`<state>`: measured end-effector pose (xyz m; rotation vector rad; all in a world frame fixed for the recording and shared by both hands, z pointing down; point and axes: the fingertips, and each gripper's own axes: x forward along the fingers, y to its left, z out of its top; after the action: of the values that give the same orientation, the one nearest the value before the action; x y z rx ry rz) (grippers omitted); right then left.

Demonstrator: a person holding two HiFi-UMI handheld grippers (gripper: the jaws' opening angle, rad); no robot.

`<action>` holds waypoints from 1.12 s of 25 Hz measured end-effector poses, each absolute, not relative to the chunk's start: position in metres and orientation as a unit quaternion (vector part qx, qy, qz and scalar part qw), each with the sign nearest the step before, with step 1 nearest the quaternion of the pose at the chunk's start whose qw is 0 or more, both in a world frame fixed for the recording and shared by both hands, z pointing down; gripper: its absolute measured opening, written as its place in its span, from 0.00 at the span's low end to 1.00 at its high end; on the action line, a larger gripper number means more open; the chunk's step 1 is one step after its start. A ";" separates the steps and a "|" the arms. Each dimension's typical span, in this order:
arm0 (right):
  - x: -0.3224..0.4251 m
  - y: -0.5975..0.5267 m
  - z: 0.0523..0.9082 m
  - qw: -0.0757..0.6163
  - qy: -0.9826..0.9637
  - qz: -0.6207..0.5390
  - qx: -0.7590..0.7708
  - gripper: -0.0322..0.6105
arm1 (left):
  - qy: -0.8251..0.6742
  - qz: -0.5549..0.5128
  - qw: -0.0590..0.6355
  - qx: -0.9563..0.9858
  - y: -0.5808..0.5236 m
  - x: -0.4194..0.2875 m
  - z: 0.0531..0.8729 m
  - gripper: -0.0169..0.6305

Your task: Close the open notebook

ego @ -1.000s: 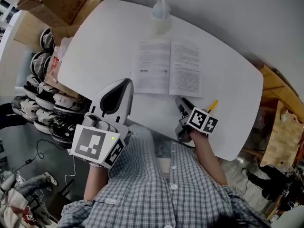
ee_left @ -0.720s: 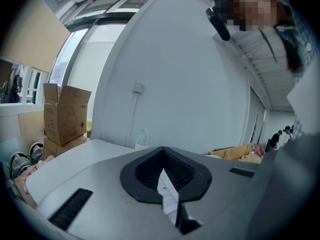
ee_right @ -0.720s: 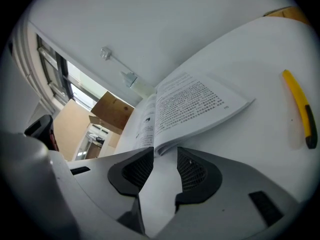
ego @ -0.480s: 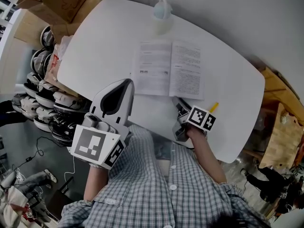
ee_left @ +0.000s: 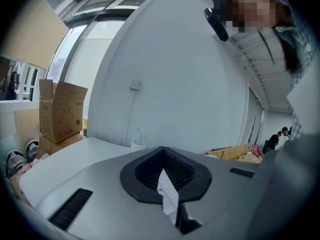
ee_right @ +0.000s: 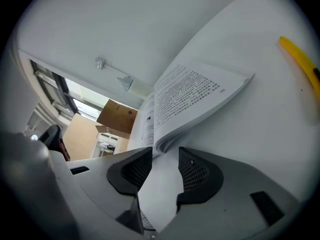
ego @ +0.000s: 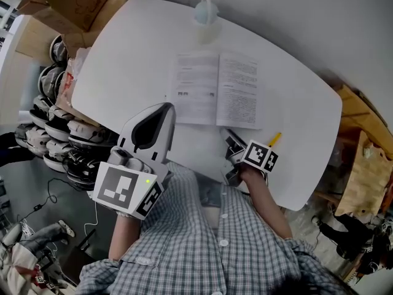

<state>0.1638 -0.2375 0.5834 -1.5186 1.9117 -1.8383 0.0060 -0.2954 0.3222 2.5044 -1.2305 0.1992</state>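
The open notebook (ego: 216, 90) lies flat on the white table (ego: 135, 48), printed pages up; in the right gripper view its near edge (ee_right: 190, 94) lifts slightly just past the jaws. My right gripper (ego: 230, 143) sits at the notebook's near edge, below the spine. Its jaws (ee_right: 165, 156) are opening, with only bare table between them. My left gripper (ego: 149, 126) hovers over the table's near left edge, left of the notebook and apart from it. Its pads (ee_left: 164, 159) meet, with only a thin white sliver between them.
A yellow pen (ego: 274, 139) lies on the table right of my right gripper. A pale bottle (ego: 206, 14) stands at the far edge. Beyond the table's left side are a cardboard box (ego: 73, 2) and several shoes (ego: 55, 128).
My right gripper has rolled a little and edged slightly left at the notebook's near edge. The left gripper and the notebook have stayed put.
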 end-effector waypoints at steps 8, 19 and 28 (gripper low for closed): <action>0.168 -0.250 0.582 0.062 0.621 -0.603 -0.498 0.27 | -0.434 0.071 0.172 0.882 -0.295 0.011 0.323 0.04; 0.182 -0.255 0.590 0.099 0.556 -0.625 -0.539 0.27 | -0.434 0.073 0.178 0.880 -0.302 0.010 0.328 0.04; 0.187 -0.255 0.581 0.065 0.586 -0.562 -0.580 0.14 | -0.437 0.071 0.178 0.879 -0.301 0.003 0.328 0.03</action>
<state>0.1869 -0.2552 0.5812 -1.7505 1.7696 -1.6949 0.0034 -0.3006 0.3282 2.4855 -1.2349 0.2022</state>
